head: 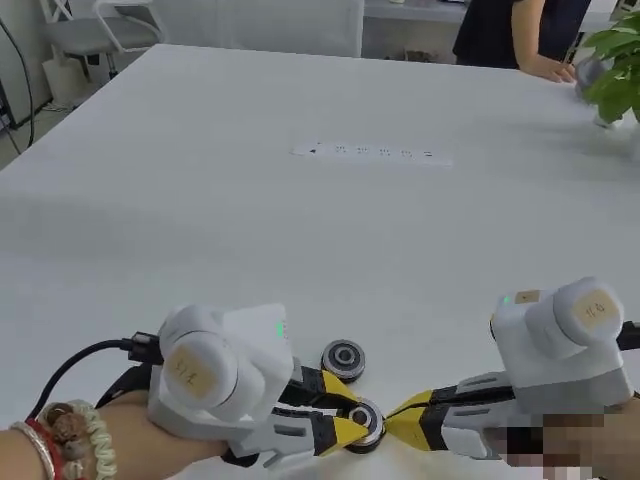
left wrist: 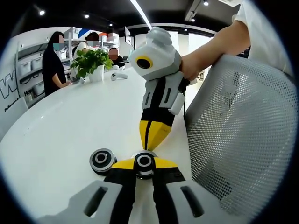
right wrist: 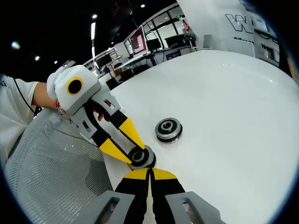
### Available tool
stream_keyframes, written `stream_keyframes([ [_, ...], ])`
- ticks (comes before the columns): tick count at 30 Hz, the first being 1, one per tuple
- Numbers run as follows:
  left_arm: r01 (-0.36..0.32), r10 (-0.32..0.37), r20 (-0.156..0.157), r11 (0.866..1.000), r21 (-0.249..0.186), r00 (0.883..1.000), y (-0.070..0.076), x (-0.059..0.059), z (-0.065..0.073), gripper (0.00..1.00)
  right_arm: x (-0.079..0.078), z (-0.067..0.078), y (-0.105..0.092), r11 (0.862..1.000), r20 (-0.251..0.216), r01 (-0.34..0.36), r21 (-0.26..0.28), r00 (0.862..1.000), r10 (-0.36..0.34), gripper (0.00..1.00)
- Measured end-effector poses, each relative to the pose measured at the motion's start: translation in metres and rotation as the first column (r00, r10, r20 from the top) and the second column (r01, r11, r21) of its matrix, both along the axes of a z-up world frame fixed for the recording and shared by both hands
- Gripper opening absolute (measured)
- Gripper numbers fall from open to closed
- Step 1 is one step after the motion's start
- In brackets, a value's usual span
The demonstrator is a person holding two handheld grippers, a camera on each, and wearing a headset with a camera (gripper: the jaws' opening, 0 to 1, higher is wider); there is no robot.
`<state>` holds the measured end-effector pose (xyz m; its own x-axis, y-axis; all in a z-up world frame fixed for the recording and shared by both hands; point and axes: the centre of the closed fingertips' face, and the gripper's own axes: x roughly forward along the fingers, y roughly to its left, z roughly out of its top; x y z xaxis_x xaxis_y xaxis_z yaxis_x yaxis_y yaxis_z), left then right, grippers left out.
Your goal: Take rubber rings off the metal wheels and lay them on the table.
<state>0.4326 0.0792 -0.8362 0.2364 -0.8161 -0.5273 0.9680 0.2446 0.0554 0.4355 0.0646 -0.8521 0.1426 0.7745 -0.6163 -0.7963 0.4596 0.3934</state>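
Clamping a stiff metal wheel (left wrist: 144, 160), the left gripper (left wrist: 144, 165) is steadying it; the right gripper (right wrist: 149, 171), jaws together, is probing its probably stretchy rubber ring (right wrist: 139, 163).

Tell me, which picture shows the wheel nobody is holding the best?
The right gripper view: the loose wheel sits whole on bare table, ring and hub clear. The left gripper view shows it low beside that gripper's jaw. The head view shows it small, next to the left gripper.
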Motion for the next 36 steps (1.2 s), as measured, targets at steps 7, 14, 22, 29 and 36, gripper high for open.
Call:
stream_keyframes([
  [7,0.034,-0.034,-0.009,0.999,0.008,0.999,0.0,0.001,0.0,0.07,0.0,0.0,0.0,0.996,-0.126,0.085,0.032,0.989,-0.08,0.0],
  [14,0.07,-0.07,-0.009,0.998,0.011,0.998,-0.001,0.0,0.0,0.07,-0.001,0.004,0.002,0.995,-0.122,0.089,0.054,0.989,-0.082,0.0],
  [22,0.062,-0.062,-0.011,0.998,0.004,0.998,-0.002,0.003,0.001,0.07,0.002,0.007,0.0,0.987,-0.165,0.138,0.08,0.979,-0.123,0.0],
  [29,0.05,-0.05,-0.008,0.999,-0.001,0.999,-0.002,0.003,0.0,0.07,0.001,0.009,0.002,0.988,-0.16,0.135,0.079,0.98,-0.121,0.0],
  [36,0.05,-0.05,-0.001,0.999,-0.002,0.999,-0.001,0.004,0.0,0.07,0.002,0.01,0.004,0.989,-0.148,0.128,0.073,0.982,-0.116,0.0],
])
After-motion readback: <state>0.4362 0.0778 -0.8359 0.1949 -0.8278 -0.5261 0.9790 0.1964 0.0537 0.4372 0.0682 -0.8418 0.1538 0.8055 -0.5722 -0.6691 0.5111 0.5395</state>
